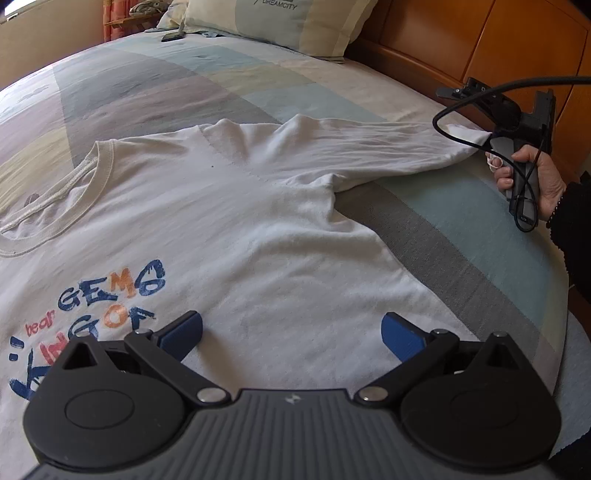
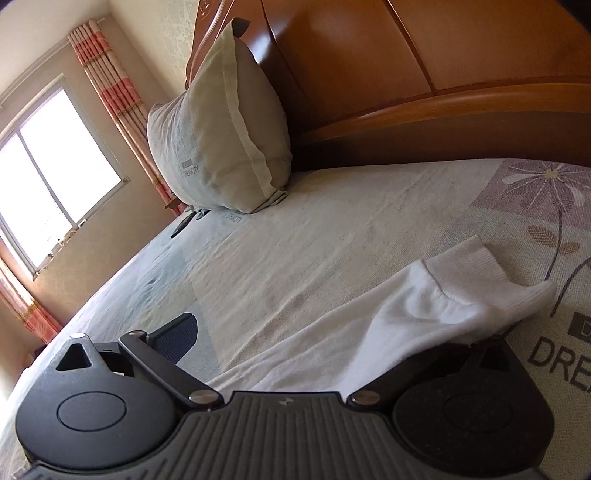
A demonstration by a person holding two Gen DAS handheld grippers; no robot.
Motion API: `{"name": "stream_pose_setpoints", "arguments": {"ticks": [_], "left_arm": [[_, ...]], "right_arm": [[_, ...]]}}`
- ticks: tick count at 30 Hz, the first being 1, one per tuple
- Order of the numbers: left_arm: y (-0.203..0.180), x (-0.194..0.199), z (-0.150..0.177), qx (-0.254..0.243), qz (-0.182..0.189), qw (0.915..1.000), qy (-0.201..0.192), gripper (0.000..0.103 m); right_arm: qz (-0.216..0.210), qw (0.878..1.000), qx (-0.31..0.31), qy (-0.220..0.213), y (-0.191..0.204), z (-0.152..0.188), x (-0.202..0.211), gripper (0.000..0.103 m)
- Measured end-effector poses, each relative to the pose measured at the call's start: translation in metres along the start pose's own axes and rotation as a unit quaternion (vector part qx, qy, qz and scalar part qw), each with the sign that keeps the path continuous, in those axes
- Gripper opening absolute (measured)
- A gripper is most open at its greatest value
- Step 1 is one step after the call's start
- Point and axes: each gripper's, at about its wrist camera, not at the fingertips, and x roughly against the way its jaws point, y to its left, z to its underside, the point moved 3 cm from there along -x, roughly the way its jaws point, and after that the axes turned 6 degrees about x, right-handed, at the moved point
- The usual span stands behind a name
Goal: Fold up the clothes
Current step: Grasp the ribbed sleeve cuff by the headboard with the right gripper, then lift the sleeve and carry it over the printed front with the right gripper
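Observation:
A white long-sleeved shirt (image 1: 229,206) with a blue and orange print lies face up on the bed. Its collar (image 1: 74,192) is at the left. My left gripper (image 1: 291,332) is open and empty, just above the shirt's chest. One sleeve (image 1: 369,147) stretches right to my right gripper (image 1: 491,133), held by a hand at the bed's edge. In the right wrist view my right gripper (image 2: 332,332) has its jaws wide apart. The sleeve (image 2: 388,317) lies between them and drapes over the right finger. Its ribbed cuff (image 2: 476,269) lies beyond, on the bedspread.
The bed has a patterned bedspread (image 1: 155,85). A pillow (image 1: 280,22) leans on the wooden headboard (image 1: 480,40); it also shows in the right wrist view (image 2: 221,129). A small dark object (image 1: 171,36) lies near the pillow. A window (image 2: 44,162) and striped curtain (image 2: 114,96) stand beyond.

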Motion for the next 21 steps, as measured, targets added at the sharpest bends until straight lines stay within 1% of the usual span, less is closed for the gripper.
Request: {"name": "stream_pose_setpoints", "arguments": {"ticks": [5,10,16,21], "left_arm": [[0.004,0.009,-0.001,0.001,-0.004,0.9999,-0.013,0.102],[0.012,0.024,0.002,0.004,-0.014,0.9997,-0.021,0.102],[0.014,0.047,0.011,-0.012,0.005,0.9998,-0.014,0.102],[0.012,0.072,0.027,-0.029,0.021,0.9992,-0.016,0.102]], "right_arm": [[-0.014,0.999,0.023,-0.019,0.026,-0.006,0.011,0.103],[-0.023,0.999,0.033,-0.023,0.046,-0.013,0.013,0.103],[-0.038,0.997,0.057,-0.018,0.078,-0.017,0.020,0.103],[-0.055,0.995,0.079,-0.014,0.114,-0.020,0.029,0.103]]}}
